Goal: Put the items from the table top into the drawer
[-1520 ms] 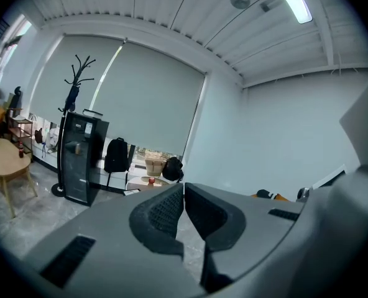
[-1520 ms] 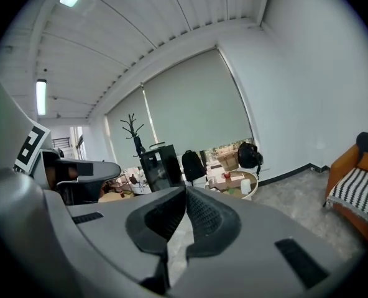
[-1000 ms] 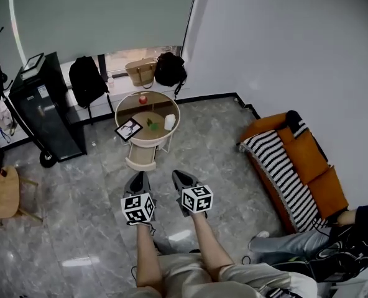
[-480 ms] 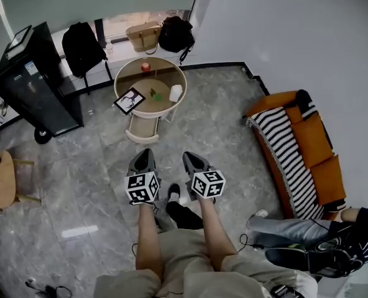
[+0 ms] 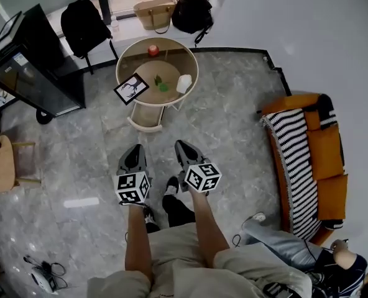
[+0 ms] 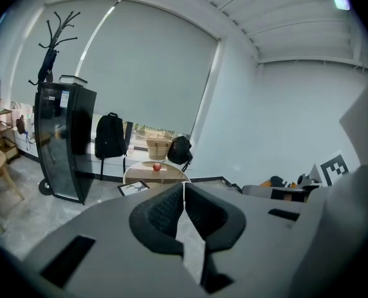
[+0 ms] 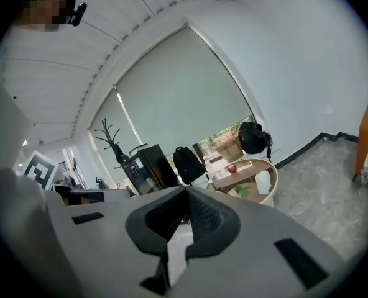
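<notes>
Jaws are pinched shut with nothing in them on both the left gripper (image 5: 136,149) and right gripper (image 5: 180,145), side by side above the floor. Round table (image 5: 137,61) sits well ahead of them, holding an apple (image 5: 153,50), white cup (image 5: 184,83) and framed picture (image 5: 132,89). Its drawer (image 5: 145,119) pokes out toward the grippers.

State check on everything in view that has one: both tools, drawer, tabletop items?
left tool, shut, empty
right tool, shut, empty
drawer, pulled out below the table
apple, on the table, untouched
white container, upright on the table
green item, lying on the table
picture frame, at the table's edge
</notes>
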`<control>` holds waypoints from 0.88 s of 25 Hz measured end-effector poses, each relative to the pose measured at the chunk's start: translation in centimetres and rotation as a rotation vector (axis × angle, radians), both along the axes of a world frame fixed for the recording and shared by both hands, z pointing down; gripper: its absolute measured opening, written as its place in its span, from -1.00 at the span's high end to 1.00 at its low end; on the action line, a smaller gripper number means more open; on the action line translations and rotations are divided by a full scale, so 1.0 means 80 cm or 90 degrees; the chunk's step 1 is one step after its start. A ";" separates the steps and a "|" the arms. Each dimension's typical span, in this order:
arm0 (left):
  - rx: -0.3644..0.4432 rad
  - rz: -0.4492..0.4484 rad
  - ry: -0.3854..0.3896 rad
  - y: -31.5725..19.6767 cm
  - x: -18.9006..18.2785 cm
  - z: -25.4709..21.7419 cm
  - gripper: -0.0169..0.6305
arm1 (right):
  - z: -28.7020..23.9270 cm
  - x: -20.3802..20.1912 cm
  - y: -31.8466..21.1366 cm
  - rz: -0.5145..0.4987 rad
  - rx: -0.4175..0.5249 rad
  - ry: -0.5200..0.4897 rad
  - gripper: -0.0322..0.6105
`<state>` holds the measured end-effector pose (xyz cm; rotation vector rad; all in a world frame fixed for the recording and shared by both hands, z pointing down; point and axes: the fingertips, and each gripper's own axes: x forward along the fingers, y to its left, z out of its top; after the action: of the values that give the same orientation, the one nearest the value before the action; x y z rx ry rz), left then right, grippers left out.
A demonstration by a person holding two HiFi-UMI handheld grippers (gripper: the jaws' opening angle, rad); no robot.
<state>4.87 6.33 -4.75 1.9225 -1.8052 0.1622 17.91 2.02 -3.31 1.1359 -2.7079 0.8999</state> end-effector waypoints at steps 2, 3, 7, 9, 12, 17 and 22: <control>-0.013 -0.010 -0.002 -0.013 0.007 0.016 0.87 | 0.016 0.001 -0.016 -0.025 -0.016 0.006 0.79; -0.017 -0.013 0.001 -0.020 0.009 0.024 0.87 | 0.025 0.000 -0.024 -0.038 -0.025 0.006 0.79; -0.011 -0.035 0.033 -0.061 -0.003 0.050 0.87 | 0.056 -0.016 -0.063 -0.076 -0.032 0.010 0.79; -0.011 -0.040 0.029 -0.082 -0.018 0.064 0.87 | 0.070 -0.030 -0.082 -0.083 -0.025 0.021 0.79; -0.016 -0.027 0.028 -0.097 -0.033 0.095 0.87 | 0.097 -0.056 -0.093 -0.099 -0.013 0.049 0.79; -0.027 0.023 0.016 -0.117 -0.068 0.166 0.87 | 0.148 -0.117 -0.092 -0.124 -0.039 0.031 0.79; -0.044 0.020 0.023 -0.128 -0.136 0.263 0.87 | 0.238 -0.154 -0.112 -0.027 -0.078 0.027 0.79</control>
<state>-6.02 -3.94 16.28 1.8938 -1.7248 0.1961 5.59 -6.94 15.70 1.0585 -2.5934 1.0079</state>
